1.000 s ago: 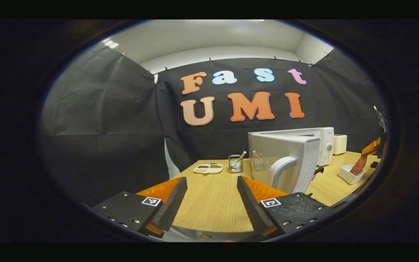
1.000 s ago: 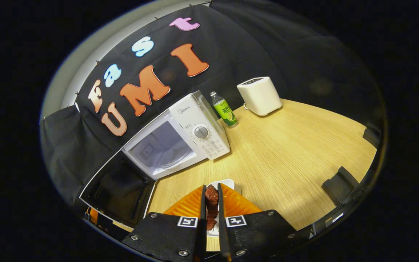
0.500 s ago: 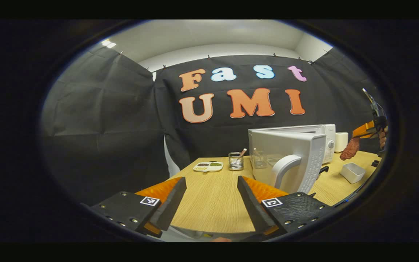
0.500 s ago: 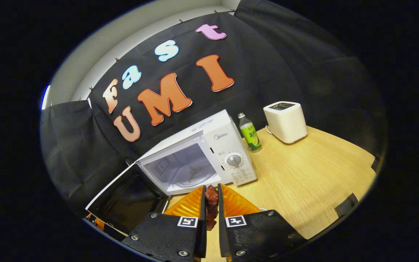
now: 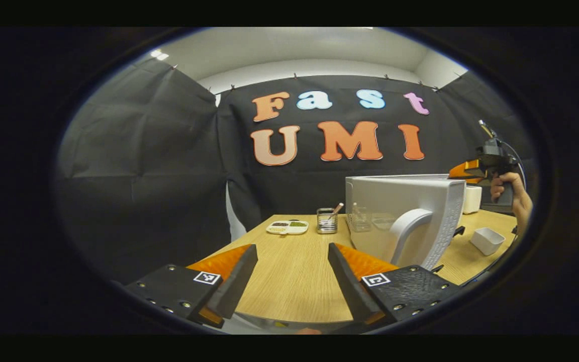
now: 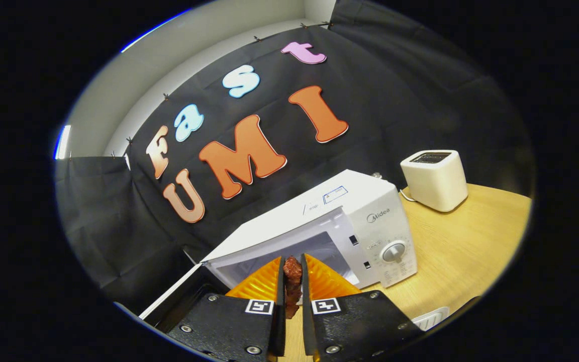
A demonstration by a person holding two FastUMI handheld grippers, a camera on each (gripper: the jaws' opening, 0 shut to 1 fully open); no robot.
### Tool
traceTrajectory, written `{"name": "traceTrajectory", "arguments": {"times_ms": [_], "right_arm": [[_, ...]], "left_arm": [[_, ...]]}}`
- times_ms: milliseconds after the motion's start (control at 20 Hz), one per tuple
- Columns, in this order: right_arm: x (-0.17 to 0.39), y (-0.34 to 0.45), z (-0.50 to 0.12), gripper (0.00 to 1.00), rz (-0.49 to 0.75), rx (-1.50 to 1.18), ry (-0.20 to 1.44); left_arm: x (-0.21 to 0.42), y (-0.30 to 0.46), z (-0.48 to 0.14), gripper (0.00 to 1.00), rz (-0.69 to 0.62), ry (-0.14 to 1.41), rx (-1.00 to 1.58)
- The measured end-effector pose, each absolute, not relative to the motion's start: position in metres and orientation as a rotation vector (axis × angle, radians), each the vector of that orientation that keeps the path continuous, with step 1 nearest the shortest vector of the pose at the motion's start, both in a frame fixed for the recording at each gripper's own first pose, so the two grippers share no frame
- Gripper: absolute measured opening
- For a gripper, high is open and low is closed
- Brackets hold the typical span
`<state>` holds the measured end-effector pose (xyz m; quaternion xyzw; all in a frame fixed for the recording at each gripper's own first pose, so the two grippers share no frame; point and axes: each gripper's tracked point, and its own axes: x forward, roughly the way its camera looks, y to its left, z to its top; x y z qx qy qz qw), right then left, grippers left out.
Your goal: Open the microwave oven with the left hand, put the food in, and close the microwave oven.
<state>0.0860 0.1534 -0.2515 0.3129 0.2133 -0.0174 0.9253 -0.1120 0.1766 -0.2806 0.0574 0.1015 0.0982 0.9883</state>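
Wooden table (image 5: 289,281) stretches bare between the left gripper (image 5: 289,281) fingers, spread wide and empty, beside the microwave (image 5: 410,216) door's edge. Right gripper view: the right gripper (image 6: 292,286) clamps reddish food (image 6: 292,281) before the open microwave (image 6: 350,231) cavity.

This is a staged recording booth dressed as a small kitchen, not a real home. Black cloth (image 5: 138,166) is clipped up as walls on three sides, with a plain pale ceiling (image 5: 294,48) above its top edge. A single wooden desk (image 5: 294,276) carries kitchen props: a white microwave oven (image 6: 370,226) at the centre right, a white toaster (image 6: 435,178) at the right, and, at the far edge in the left gripper view, a divided dish (image 5: 287,228) and what may be a utensil cup (image 5: 326,221).
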Motion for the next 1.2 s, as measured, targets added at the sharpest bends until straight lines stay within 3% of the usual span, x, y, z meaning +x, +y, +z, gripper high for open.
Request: {"name": "traceTrajectory", "arguments": {"times_ms": [500,1200], "right_arm": [[0.156,0.182,-0.332,0.13,-0.222,0.733,0.451],[0.195,0.225,-0.406,0.14,-0.338,0.846,0.432]], "left_arm": [[-0.107,0.201,-0.299,0.86,0.222,0.229,0.068],[-0.115,0.217,-0.305,0.86,0.264,0.261,0.070]]}}
